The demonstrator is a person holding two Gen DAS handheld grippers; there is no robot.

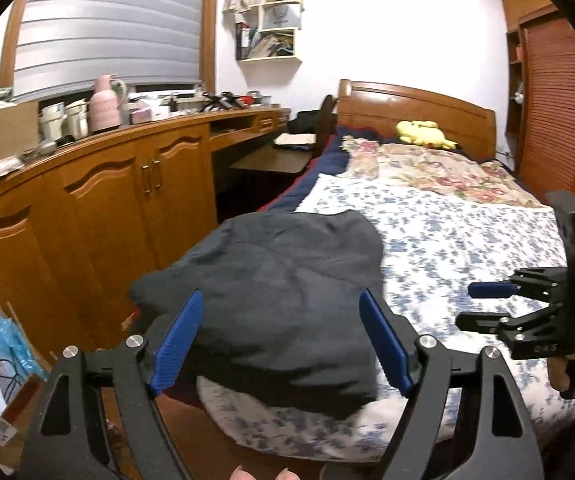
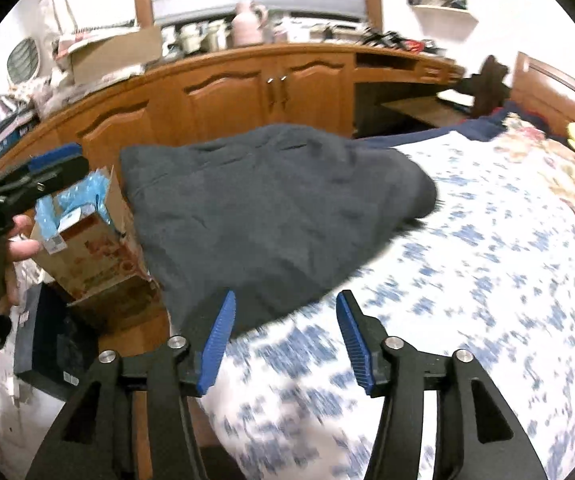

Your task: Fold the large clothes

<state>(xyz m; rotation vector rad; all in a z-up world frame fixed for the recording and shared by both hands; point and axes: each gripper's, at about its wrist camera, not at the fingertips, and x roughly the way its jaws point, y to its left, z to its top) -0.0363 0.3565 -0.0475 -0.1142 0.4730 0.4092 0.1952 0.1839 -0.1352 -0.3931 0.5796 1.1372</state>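
The folded dark grey garment [image 1: 283,292] lies on the bed [image 1: 467,240] at its near corner. Left tongs [image 1: 283,344] and right tongs [image 2: 283,340] both stand spread above it, pinching nothing.

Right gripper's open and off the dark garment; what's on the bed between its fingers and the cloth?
Nothing but bare blue-flowered sheet lies between the right gripper and the dark folded garment, as the right wrist view shows.
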